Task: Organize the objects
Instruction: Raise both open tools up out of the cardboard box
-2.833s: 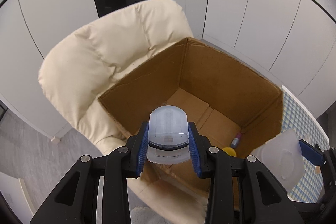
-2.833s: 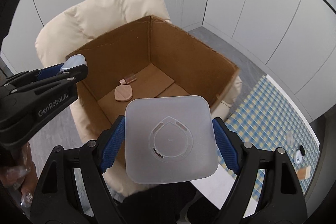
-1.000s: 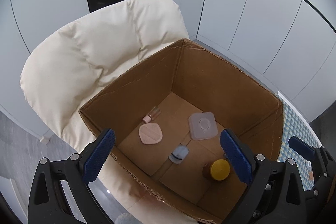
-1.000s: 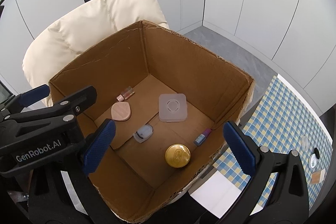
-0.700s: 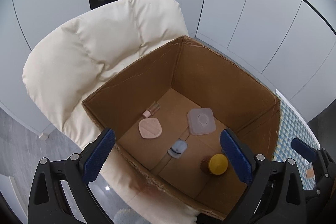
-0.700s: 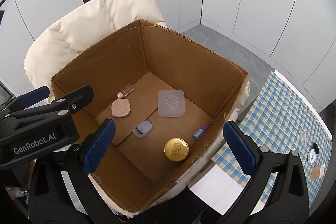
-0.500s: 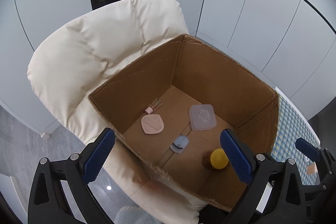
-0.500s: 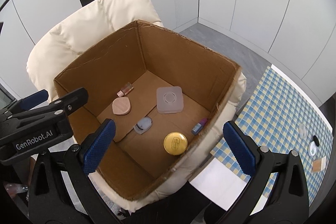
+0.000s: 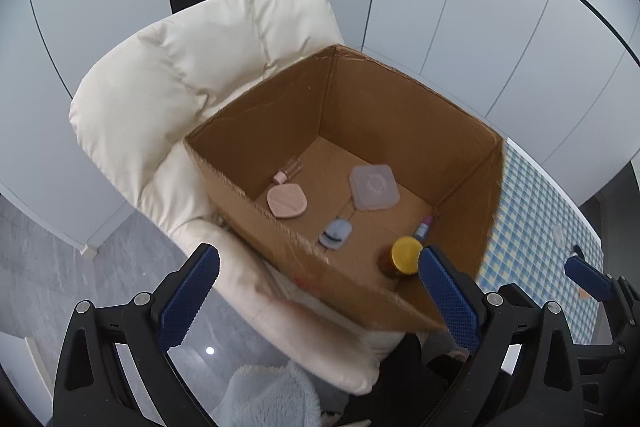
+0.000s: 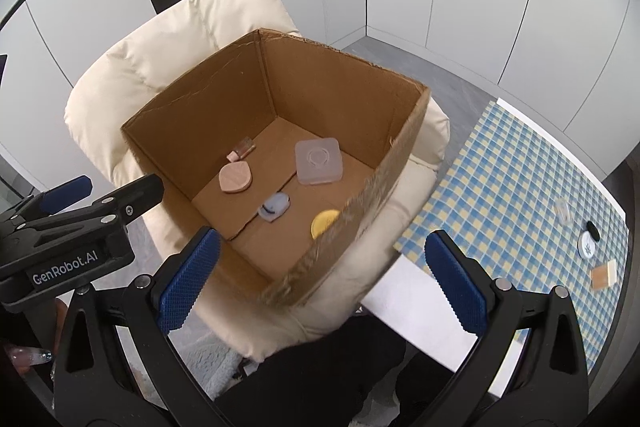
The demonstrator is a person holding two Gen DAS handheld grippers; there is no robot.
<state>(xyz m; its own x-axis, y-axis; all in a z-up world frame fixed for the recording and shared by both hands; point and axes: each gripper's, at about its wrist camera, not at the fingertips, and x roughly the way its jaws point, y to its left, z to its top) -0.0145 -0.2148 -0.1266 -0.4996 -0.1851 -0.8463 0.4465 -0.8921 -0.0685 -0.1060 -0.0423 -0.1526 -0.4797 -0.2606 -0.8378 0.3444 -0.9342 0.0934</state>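
Where box wall (image 10: 352,211) hides it, purple tube (image 9: 423,225) visible leftward

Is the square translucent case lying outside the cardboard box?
No. In the right wrist view the case lies flat on the floor inside the box, near its far corner.

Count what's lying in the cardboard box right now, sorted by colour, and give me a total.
Pink: 2, the flat compact and the small bottle.
Clear or frosted: 1, the square case.
Pale blue: 1, the small case.
Gold: 1, the jar lid.
Purple and pink: 1, the tube.
Total: 6.
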